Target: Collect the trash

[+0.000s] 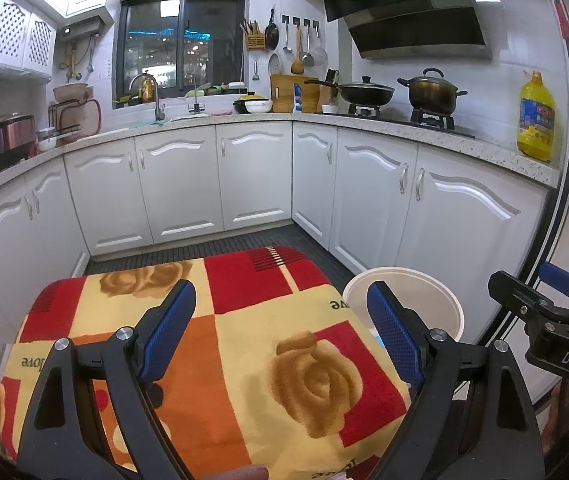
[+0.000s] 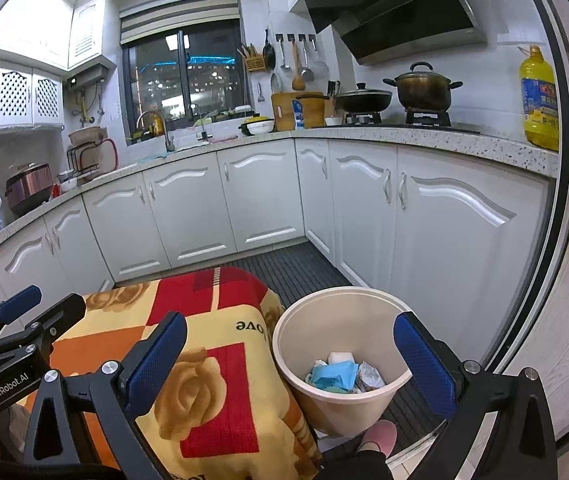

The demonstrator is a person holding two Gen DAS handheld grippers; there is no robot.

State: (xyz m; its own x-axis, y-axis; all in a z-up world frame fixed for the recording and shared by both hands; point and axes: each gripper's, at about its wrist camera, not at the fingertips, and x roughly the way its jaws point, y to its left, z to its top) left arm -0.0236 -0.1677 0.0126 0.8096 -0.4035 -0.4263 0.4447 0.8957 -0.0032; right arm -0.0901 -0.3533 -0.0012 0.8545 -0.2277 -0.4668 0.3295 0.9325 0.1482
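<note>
Left wrist view shows the left gripper with its two blue pads spread wide apart and nothing between them. Under the jaws lies a blanket with red, orange and yellow squares and brown roses on it. Just past the right-side jaw stands a cream trash bin, right beside the blanket's edge. Far off to the right of the jaws, the right gripper peeks in.

Right wrist view shows the right gripper with its jaws also wide apart and holding nothing. The trash bin sits between the jaws, closer to the right one. Down in the bin lies the trash: blue crumpled wrappers, a white lump and a small printed packet. The blanket is under the left-side jaw and touches the bin's side. A pink slipper shows below the bin, on the dark floor mat. Far to the left of the jaws, the left gripper pokes into view.

Ahead of both jaws are white cabinets, and a yellow oil bottle stands on the counter, far right
</note>
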